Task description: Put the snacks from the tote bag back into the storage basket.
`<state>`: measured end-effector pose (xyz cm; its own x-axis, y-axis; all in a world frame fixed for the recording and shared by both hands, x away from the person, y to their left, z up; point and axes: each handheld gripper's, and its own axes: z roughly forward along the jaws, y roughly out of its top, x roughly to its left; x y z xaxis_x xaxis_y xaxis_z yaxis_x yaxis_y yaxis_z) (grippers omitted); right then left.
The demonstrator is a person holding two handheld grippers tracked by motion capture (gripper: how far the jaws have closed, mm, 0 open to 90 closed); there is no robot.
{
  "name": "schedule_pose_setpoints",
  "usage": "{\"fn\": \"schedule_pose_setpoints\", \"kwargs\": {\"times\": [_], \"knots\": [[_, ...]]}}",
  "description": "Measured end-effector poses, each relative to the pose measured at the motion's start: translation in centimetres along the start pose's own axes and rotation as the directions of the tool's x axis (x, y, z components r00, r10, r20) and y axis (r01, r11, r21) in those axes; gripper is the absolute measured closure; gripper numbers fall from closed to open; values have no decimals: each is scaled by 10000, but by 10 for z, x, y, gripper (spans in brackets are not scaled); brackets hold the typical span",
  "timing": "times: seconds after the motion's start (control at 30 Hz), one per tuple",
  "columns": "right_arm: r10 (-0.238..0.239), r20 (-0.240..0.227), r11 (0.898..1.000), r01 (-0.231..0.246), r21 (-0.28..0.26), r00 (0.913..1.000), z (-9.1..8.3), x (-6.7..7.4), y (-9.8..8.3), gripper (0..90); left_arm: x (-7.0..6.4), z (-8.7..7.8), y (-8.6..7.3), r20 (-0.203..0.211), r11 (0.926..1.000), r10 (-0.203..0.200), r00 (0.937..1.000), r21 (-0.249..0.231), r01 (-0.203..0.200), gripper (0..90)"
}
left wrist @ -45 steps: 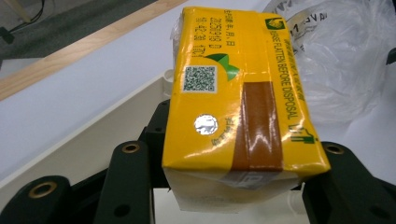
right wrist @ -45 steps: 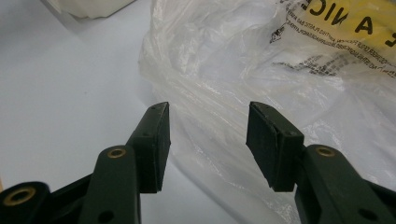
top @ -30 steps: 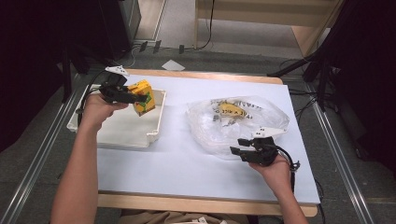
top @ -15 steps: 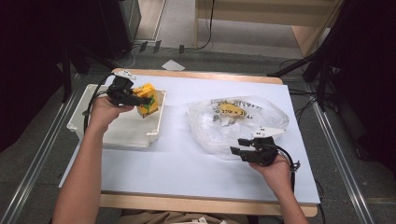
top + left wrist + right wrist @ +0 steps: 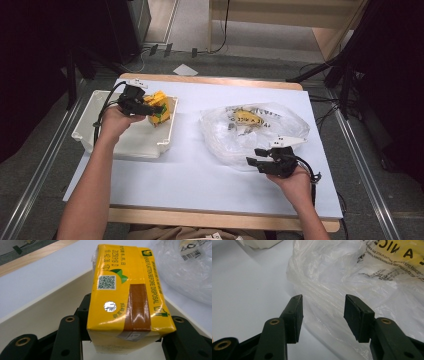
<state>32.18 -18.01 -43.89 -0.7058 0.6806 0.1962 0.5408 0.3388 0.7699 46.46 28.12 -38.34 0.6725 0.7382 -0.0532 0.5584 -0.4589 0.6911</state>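
A yellow drink carton (image 5: 125,295) with green print and a brown stripe is clamped between the jaws of my left gripper (image 5: 125,340). In the high view that left gripper (image 5: 150,107) holds the carton (image 5: 159,107) over the right end of a white tray (image 5: 125,142). A clear plastic bag (image 5: 255,130) with yellow printing lies on the white table at the right. My right gripper (image 5: 254,156) sits at the bag's near edge, open, its fingertips (image 5: 295,307) on either side of the bag's thin film (image 5: 324,290) without pinching it.
The white table top (image 5: 200,175) has a wooden front edge (image 5: 200,217). A metal frame rail (image 5: 45,165) runs along the left side and another along the right. A small white paper (image 5: 185,70) lies on the floor beyond the table.
My left gripper has carried the yellow carton slightly to the right and nearer along the tray's right end. The right gripper has stayed put at the bag's edge.
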Motion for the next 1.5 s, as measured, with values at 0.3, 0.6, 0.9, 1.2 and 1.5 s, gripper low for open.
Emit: {"fn": "schedule_pose_setpoints", "kwargs": {"times": [0.3, 0.6, 0.9, 1.2, 1.5], "knots": [[0, 10, 10000, 0, -19, 10000, 0, 0, 0, 511, 0, 11, -6, -219, 10000, 21, 9998, -27, -22, 520], [-18, 3, 10000, 18, 11, 10000, 0, 0, 0, 511, -2, 19, -12, -328, 9998, 179, 9993, 16, -179, 517], [-70, -2, 10000, 70, 16, 10000, 0, 0, 0, 511, 0, 17, -17, -186, 9999, 60, 9998, -91, -62, 509], [-43, -22, 10000, 43, 76, 10000, 1, 1, 0, 511, 0, 18, -17, -53, 9999, -26, 10000, 152, 27, 469], [-18, -40, 9999, 18, 112, 10000, 1, 1, 0, 511, 0, 11, -14, -47, 9994, -315, 9995, 143, 316, 279]]}}
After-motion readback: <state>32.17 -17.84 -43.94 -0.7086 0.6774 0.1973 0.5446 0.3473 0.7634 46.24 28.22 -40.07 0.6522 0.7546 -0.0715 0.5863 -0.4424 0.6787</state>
